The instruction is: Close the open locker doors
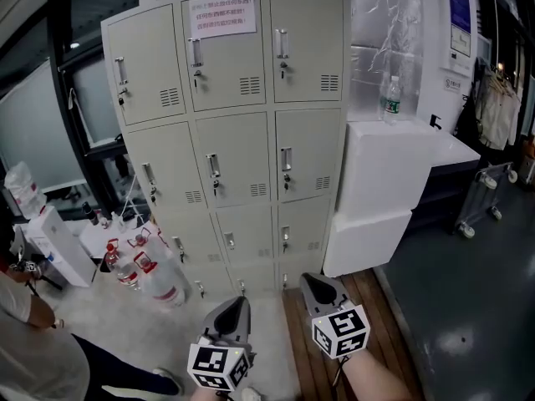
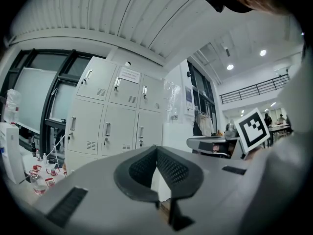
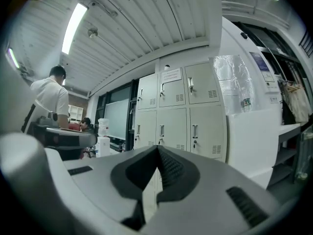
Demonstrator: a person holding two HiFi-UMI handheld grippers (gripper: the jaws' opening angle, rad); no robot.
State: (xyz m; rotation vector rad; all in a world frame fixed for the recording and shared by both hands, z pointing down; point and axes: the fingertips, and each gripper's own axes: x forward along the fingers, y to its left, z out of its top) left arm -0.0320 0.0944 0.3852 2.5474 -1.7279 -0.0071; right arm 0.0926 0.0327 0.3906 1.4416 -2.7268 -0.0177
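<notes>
The left gripper [image 1: 241, 303] and the right gripper [image 1: 308, 280] sit low, side by side. Both are pinched shut with nothing in them. The locker [image 1: 238, 140] stands ahead, well apart from them. Every door that shows looks closed, so the job seems done.

Grey shells on left gripper [image 1: 241, 303] and right gripper [image 1: 309, 281]; dark ribbed pads [image 2: 171, 168]. Each carries a white cube [image 1: 341, 331], black square markers.
</notes>
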